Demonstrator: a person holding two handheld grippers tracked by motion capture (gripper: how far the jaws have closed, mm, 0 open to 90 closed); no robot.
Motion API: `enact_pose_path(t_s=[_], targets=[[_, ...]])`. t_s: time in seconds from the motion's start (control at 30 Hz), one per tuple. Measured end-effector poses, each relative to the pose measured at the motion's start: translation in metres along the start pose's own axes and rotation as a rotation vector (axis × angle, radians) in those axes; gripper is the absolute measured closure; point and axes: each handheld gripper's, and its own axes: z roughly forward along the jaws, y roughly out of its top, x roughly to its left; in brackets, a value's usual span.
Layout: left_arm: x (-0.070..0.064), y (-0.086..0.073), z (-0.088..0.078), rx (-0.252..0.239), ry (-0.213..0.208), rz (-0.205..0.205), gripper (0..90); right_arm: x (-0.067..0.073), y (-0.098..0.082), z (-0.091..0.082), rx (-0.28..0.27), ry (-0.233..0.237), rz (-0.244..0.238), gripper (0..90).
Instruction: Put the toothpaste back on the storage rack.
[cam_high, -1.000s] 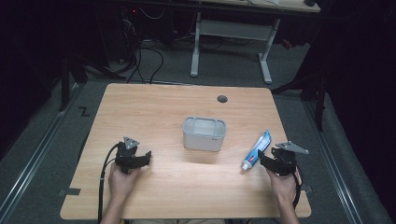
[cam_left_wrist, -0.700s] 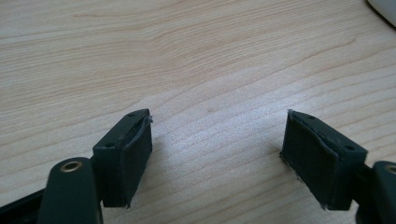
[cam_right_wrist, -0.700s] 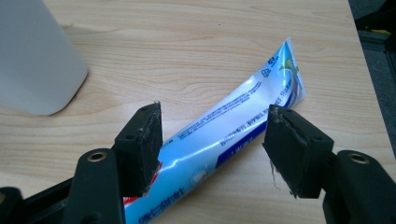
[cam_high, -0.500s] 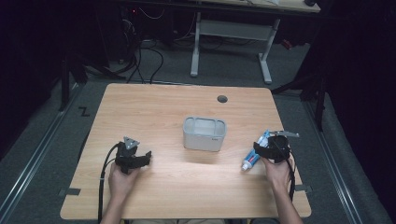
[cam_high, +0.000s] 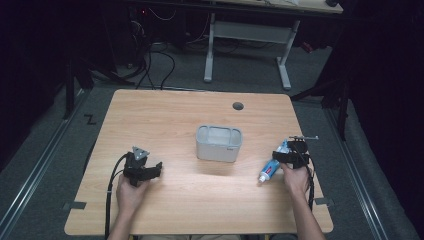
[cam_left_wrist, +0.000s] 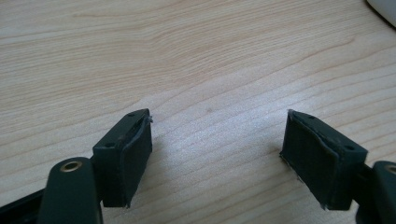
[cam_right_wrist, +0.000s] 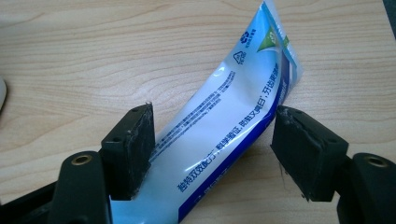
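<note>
**Jaws astride the tube**

The desk (cam_high: 200, 115) is a pale wood-grain slab with rounded corners. Mid-desk stands a grey, rounded plastic bin (cam_high: 219, 143). At the right lies a glossy blue-and-white tube (cam_right_wrist: 224, 130), flat-crimped at its far end. The right gripper (cam_right_wrist: 212, 149) straddles it; its jaws have just been opening and stand wide. The left gripper (cam_left_wrist: 217, 156) rests on bare wood, its jaws open.
</note>
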Motion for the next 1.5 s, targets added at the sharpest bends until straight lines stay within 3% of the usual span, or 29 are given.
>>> enact_pose_path(t_s=[0.2,0.47,0.57,0.7,0.9,1.03,1.4,1.5], targets=[[0.000,0.000,0.000,0.001,0.000,0.001,24.6,-0.002,0.003,0.003,0.019,0.005,0.020,29.4],[0.000,0.000,0.000,0.001,-0.001,0.001,24.6,0.003,0.008,0.010,0.036,-0.003,0.005,33.4],[0.000,0.000,0.000,0.001,-0.001,0.001,24.6,0.007,0.009,0.014,0.050,0.000,-0.011,37.1],[0.000,0.000,0.000,0.001,-0.001,0.000,24.6,0.020,0.013,0.020,0.081,-0.011,-0.077,45.6],[0.000,0.000,0.000,0.001,-0.001,0.002,24.6,0.024,0.013,0.025,0.100,0.009,-0.084,56.4],[0.000,0.000,0.000,0.000,-0.001,0.000,24.5,0.026,0.013,0.024,0.105,0.028,-0.113,63.6],[0.000,0.000,0.000,0.001,-0.001,0.000,24.5,0.024,0.014,0.019,0.112,0.073,-0.131,69.3],[0.000,0.000,0.000,0.002,-0.001,0.001,24.5,0.024,0.013,0.017,0.113,0.081,-0.156,69.6]])
